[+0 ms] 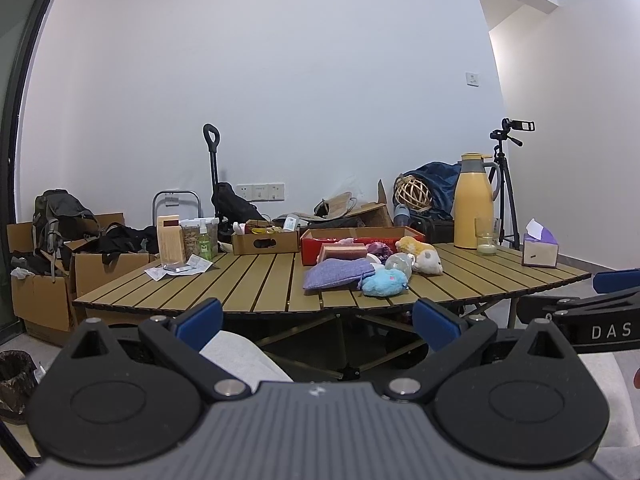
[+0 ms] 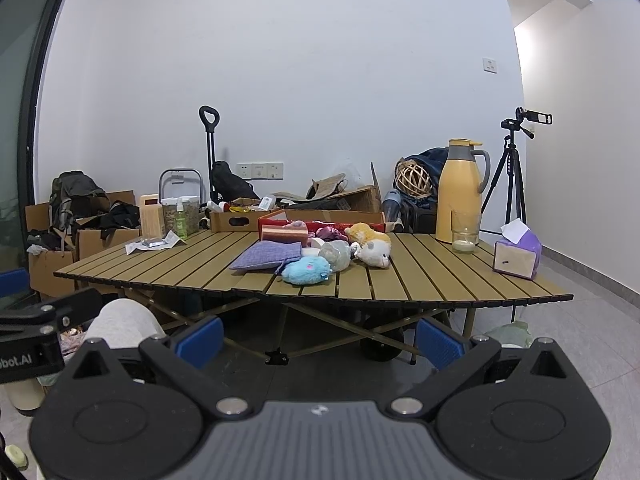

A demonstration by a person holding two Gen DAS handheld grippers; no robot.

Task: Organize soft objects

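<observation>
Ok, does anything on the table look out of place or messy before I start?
Yes. The soft things lie in a loose heap outside the red box: blue plush, purple pouch, white and yellow plush. A clear plastic bottle lies on its side among them. Nothing looks spilled. Both grippers are open and short of the table.

Through both of my wrist cameras the room looks evenly lit and fairly bright, a cool, flat indoor light with a bluish cast on the white wall (image 1: 280, 80). The brightest patch sits high to the right of the table (image 2: 420, 280), where the corner wall glows warm in each view. Under the table the shadow is deep and soft, and the frame there goes murky. The slats show no hard glare. The fisheye bends the door frame (image 1: 24, 120) far left of the table into a curve, and black vignette cuts the corners. Distant clutter behind the table looks slightly soft.
</observation>
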